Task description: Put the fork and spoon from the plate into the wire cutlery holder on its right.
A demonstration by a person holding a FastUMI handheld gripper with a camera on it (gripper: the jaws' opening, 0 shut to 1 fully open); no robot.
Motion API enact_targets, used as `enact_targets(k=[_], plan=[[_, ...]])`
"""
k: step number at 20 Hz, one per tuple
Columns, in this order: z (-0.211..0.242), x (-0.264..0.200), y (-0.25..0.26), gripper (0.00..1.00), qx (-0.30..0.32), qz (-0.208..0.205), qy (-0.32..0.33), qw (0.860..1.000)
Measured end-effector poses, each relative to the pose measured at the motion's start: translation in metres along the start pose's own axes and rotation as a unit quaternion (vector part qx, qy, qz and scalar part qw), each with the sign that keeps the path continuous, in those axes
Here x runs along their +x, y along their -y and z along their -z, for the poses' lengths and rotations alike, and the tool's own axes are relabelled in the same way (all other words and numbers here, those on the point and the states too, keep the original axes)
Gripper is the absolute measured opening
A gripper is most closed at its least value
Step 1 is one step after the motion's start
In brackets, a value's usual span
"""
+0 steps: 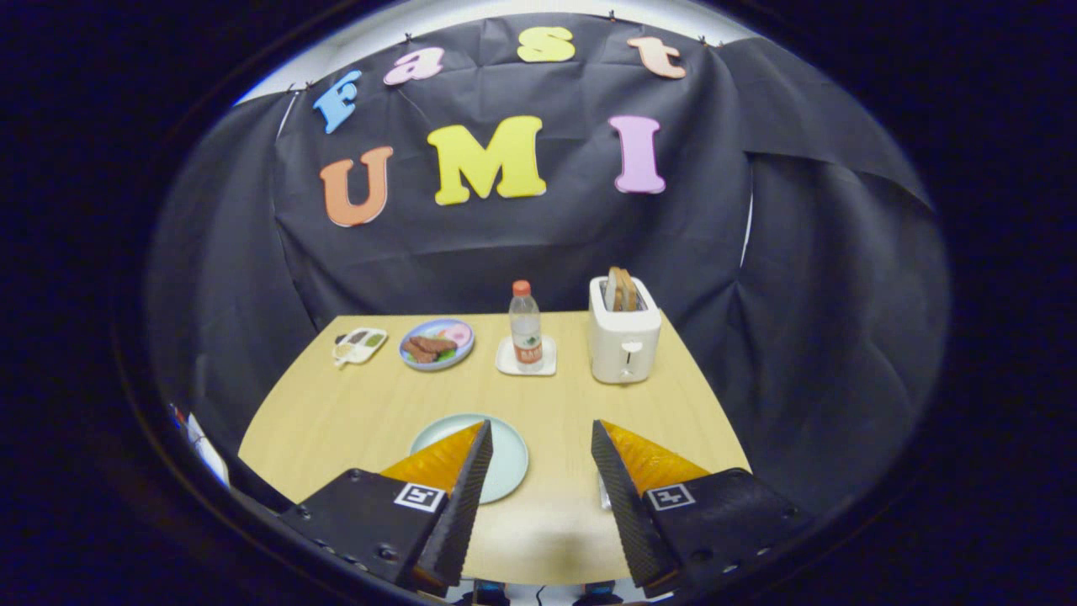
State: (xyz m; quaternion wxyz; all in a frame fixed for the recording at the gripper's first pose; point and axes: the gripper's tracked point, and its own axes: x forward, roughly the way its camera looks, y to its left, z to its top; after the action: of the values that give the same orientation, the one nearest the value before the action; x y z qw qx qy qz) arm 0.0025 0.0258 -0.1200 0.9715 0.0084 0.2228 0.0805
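Observation:
A pale green plate (507,455) lies on the wooden table (353,412), with its left half hidden behind my left finger. The part of the plate that shows is bare. My gripper (541,425) hovers above the table's near side, open, with nothing between its fingers. A small silvery piece (604,491) peeks out by the inner edge of my right finger; I cannot tell what it is, since the finger covers most of it.
Along the table's far side stand a white toaster (624,337) holding bread, a water bottle (526,326) on a white coaster, a blue plate of food (436,344) and a small white divided dish (360,345). Black cloth walls close in the table.

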Motion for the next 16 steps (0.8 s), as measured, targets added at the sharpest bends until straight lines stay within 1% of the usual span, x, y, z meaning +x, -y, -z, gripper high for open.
enact_targets(k=[1,2,6,9,11,13,15,16], plan=[[-0.013,-0.008,-0.006,0.74,-0.001,0.002,0.017,1.000],[-0.024,-0.017,-0.013,0.82,-0.001,-0.002,0.035,0.999],[-0.066,-0.051,-0.040,0.95,-0.020,-0.013,0.099,0.995],[-0.096,-0.078,-0.054,0.95,-0.027,-0.013,0.151,0.988],[-0.118,-0.094,-0.051,0.95,-0.024,0.008,0.192,0.981],[-0.134,-0.113,-0.057,0.95,-0.024,0.009,0.225,0.974],[-0.145,-0.130,-0.062,0.95,-0.025,0.003,0.247,0.969],[-0.147,-0.131,-0.057,0.95,-0.025,0.012,0.250,0.968]])
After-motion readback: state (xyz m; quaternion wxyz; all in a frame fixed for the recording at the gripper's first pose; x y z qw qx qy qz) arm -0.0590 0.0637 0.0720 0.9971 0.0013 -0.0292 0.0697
